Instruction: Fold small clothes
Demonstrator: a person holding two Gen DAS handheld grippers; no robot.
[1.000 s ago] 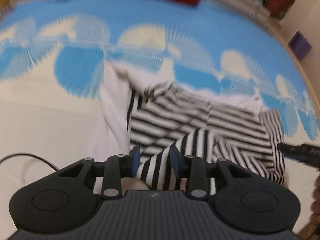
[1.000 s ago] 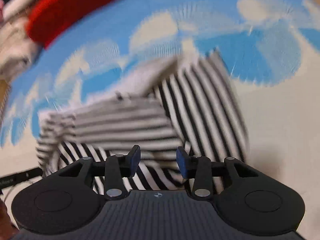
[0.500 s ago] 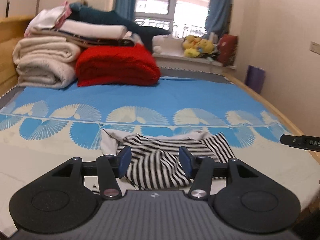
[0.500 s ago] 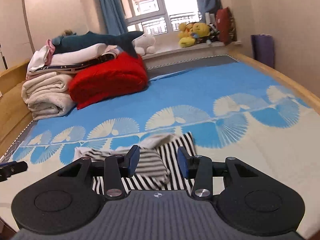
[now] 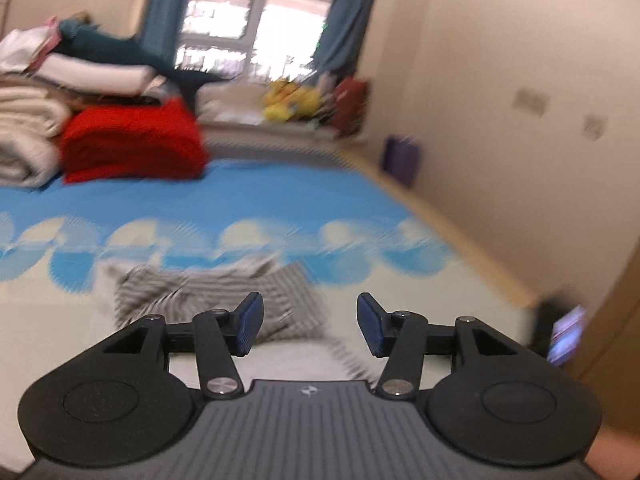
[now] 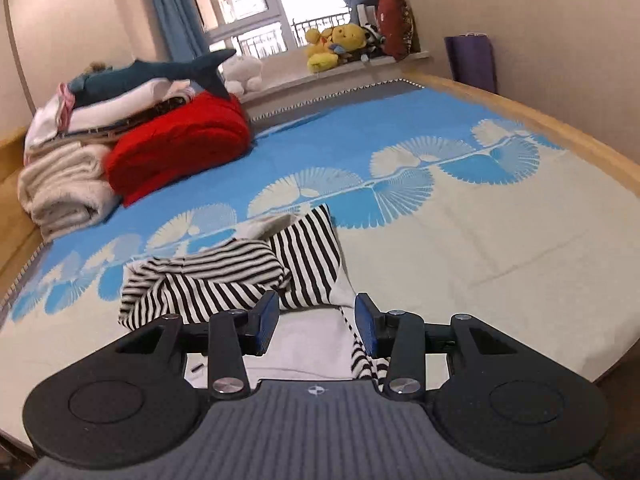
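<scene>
- Blue-padded left gripper [image 5: 310, 324] has just spread its jaws, now released and empty; right gripper [image 6: 316, 322] hangs parted, grasping nothing.
- Both have drawn back from the striped garment [image 6: 240, 272].
- It lies bunched on the bedspread [image 6: 480, 248], fold unfinished.

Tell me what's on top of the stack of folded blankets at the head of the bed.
A teal shark plush lies across the top of the folded blankets, with white and pink fabric beneath it. The red blanket leans against the stack and hides part of its side.
</scene>
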